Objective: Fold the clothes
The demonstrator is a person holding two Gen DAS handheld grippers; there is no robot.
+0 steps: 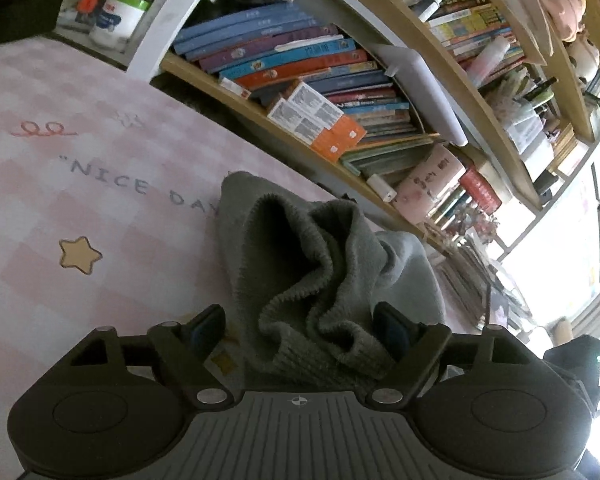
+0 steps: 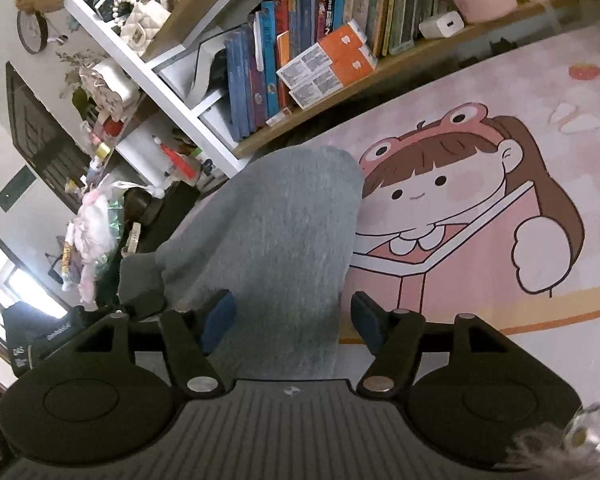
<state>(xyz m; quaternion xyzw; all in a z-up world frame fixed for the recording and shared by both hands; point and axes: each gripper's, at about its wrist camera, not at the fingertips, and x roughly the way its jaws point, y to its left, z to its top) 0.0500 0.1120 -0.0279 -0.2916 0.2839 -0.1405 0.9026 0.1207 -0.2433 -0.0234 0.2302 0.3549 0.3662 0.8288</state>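
Left hand-held gripper (image 1: 302, 326) gapes around bunched grey garment (image 1: 324, 272).

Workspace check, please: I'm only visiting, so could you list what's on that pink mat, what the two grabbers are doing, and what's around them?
Surface: pink checked mat with cartoon prints.
Job's things: grey knit garment, bunched in the left view, smoother in the right.
Clutter: nothing seen on the mat besides the garment.
Grippers: left gripper open, knit bunched between the fingers; right gripper open, cloth between the fingers, pads apart from it.
Cables: nothing seen.
Surroundings: bookshelf packed with books, white charger block, pink cup.
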